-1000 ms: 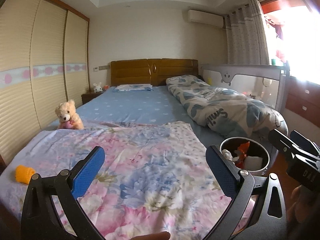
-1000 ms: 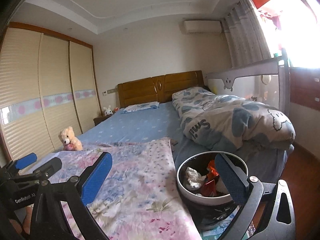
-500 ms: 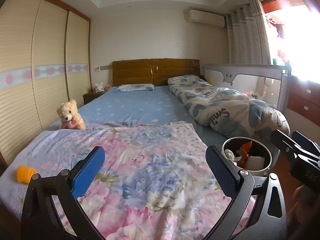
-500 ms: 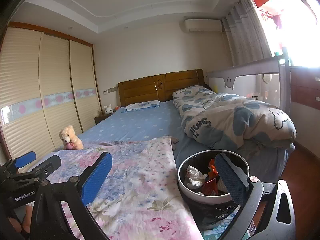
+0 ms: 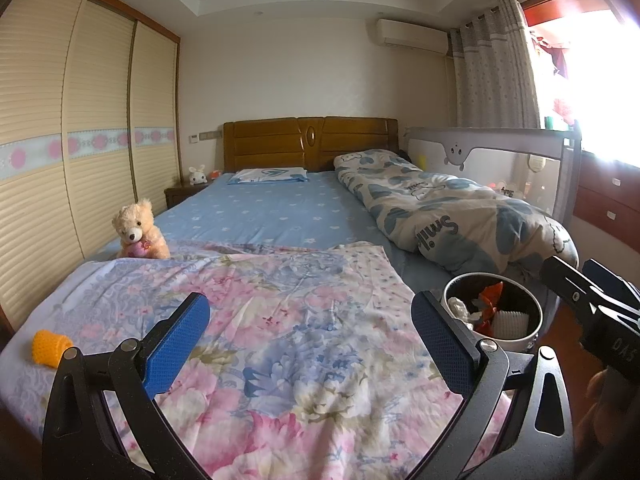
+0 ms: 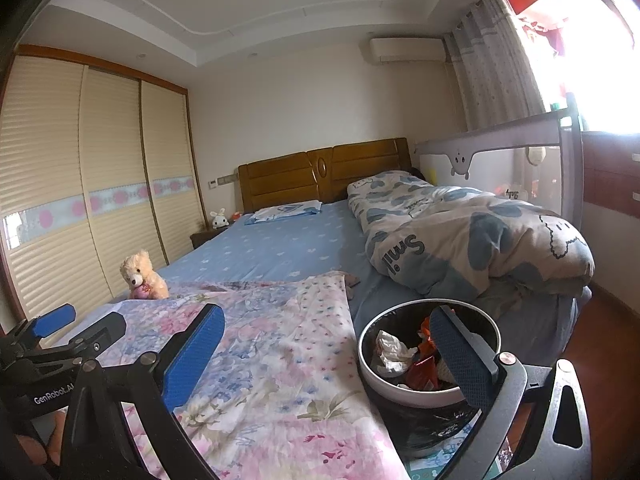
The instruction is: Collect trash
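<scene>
Over the last second, both views are shifted only slightly; no item is picked up. The left gripper (image 5: 310,336) and right gripper (image 6: 326,354) are held released and empty above the bed (image 5: 280,216). Trash is seen in the bin (image 6: 374,376) just beside it, and an orange cup (image 5: 50,347) is left lying on the quilt (image 5: 304,320).

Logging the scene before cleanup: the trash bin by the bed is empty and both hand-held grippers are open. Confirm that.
Not quite: the trash bin is not empty. The right wrist view shows crumpled paper and a red wrapper inside. Both hand-held grippers, left and right, are open.
</scene>
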Motion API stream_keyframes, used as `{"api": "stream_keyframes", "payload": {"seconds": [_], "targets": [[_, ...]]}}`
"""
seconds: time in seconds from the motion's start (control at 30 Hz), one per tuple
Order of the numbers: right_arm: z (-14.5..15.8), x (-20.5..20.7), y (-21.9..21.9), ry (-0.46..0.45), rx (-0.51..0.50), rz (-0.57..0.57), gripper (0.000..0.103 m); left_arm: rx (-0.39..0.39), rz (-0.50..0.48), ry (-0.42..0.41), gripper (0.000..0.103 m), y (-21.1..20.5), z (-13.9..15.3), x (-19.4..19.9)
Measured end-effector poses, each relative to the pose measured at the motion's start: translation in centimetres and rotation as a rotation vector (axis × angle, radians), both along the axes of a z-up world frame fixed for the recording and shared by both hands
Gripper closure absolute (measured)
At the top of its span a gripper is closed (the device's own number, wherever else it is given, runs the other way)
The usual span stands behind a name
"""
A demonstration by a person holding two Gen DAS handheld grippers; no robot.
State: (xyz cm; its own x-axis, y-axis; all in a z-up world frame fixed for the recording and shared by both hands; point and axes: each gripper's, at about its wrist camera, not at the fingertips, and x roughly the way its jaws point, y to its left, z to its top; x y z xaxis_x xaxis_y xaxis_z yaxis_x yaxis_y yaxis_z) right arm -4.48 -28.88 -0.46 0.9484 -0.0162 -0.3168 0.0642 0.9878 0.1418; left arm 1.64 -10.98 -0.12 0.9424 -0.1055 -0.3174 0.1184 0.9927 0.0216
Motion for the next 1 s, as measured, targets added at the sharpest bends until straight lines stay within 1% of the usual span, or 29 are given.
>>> {"api": "stream_keyframes", "payload": {"seconds": [1.0], "targets": [[0.42, 0.06, 0.25, -0.001, -0.002, 0.006, 0.0, 0.002, -0.001, 0.003, 0.0, -0.1, -0.12, -0.05]]}}
